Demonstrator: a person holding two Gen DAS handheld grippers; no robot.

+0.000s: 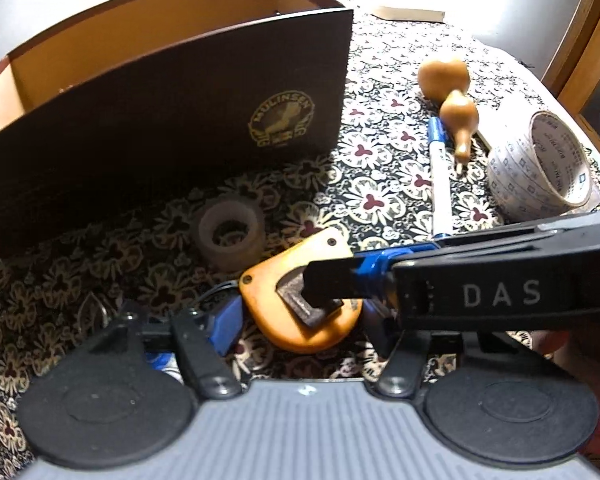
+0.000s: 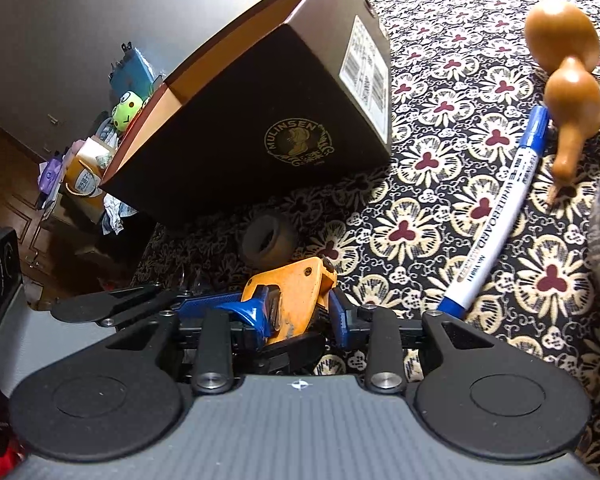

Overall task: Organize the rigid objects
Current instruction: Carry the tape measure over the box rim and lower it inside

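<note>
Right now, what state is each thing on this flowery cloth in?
Orange tape measure: gripped by the right gripper, between the left gripper's fingers too.
Left gripper: fingers on both sides of the tape measure; grip unclear.
Brown box: open, lid off.
Whiteboard marker: capped, lying flat.
Gourd: lying on its side.
Large tape roll: tipped on its side.
Small tape roll: lying flat.

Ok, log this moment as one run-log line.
left gripper: around orange tape measure, unclear if shut | right gripper: shut on orange tape measure | brown box: open, behind | marker, gourd: on tablecloth
</note>
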